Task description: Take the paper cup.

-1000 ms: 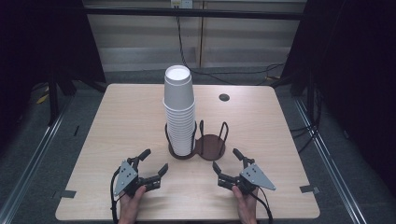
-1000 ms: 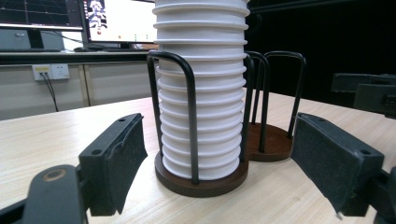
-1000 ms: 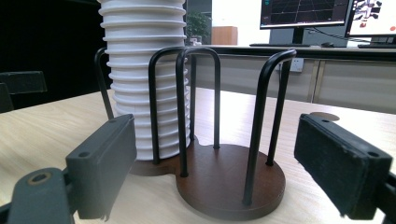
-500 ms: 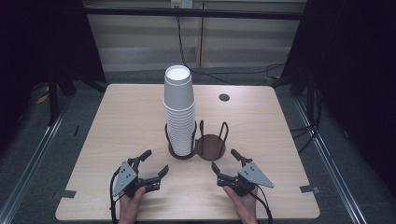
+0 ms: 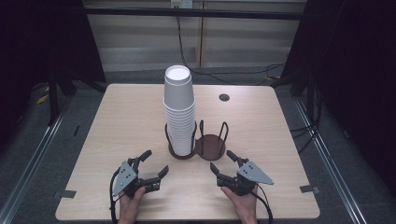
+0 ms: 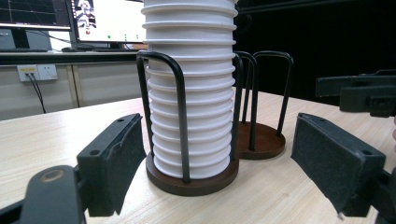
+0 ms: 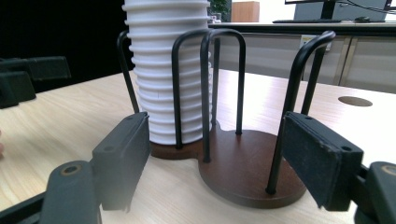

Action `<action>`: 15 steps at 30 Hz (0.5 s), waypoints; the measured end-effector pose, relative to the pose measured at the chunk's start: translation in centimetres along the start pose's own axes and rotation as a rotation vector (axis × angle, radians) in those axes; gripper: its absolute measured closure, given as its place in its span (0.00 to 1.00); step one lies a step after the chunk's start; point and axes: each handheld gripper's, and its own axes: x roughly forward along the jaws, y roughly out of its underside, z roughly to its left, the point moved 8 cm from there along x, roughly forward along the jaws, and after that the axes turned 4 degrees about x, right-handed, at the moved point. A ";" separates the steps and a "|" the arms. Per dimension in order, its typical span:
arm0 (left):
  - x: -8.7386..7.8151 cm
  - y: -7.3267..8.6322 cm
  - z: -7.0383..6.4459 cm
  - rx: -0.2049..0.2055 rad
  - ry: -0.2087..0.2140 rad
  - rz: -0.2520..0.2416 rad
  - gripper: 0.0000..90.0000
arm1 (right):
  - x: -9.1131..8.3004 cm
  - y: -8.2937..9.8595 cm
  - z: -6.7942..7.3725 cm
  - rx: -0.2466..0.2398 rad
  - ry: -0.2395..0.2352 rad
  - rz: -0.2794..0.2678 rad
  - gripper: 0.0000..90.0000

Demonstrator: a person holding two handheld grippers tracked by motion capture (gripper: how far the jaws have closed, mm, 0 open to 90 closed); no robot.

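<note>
**A lab recording bay**

The pale wooden surface [image 5: 126, 126] stands between black curtains [image 5: 42, 42], with floor rails [image 5: 32, 163] and trailing cables [image 5: 187, 42]. Behind it, lit monitors [image 6: 109, 18] sit on a bench above wall sockets [image 6: 36, 72].

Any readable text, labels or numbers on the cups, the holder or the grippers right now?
None readable: the white cup stack, the dark holder, the left gripper and right gripper carry no visible print.
Monitor screens behind: content too blurred to read.

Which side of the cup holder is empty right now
The right-hand ring of the cup holder is empty: its brown base shows bare between the wire loops. The stack of white cups stands upright in the left-hand ring.
</note>
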 end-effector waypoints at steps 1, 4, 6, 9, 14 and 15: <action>0.0 0.0 0.0 0.000 0.000 0.000 0.19 | 0.0 -0.3 0.0 0.003 -0.012 0.007 0.26; 0.0 0.0 0.0 0.002 0.001 0.001 0.19 | 0.0 -0.6 0.1 0.008 -0.030 0.019 0.27; 0.0 0.0 0.0 0.003 0.001 0.001 0.19 | 0.0 -0.8 0.1 0.012 -0.036 0.019 0.28; 0.0 0.0 0.0 0.000 0.000 0.000 0.18 | 0.0 -1.1 0.3 0.009 -0.062 0.034 0.27; 0.0 0.0 0.0 0.002 0.001 0.001 0.18 | 0.2 -2.0 0.7 0.016 -0.091 0.035 0.21; 0.0 0.0 0.0 0.002 0.001 0.001 0.18 | 0.2 -2.0 0.7 0.016 -0.091 0.035 0.21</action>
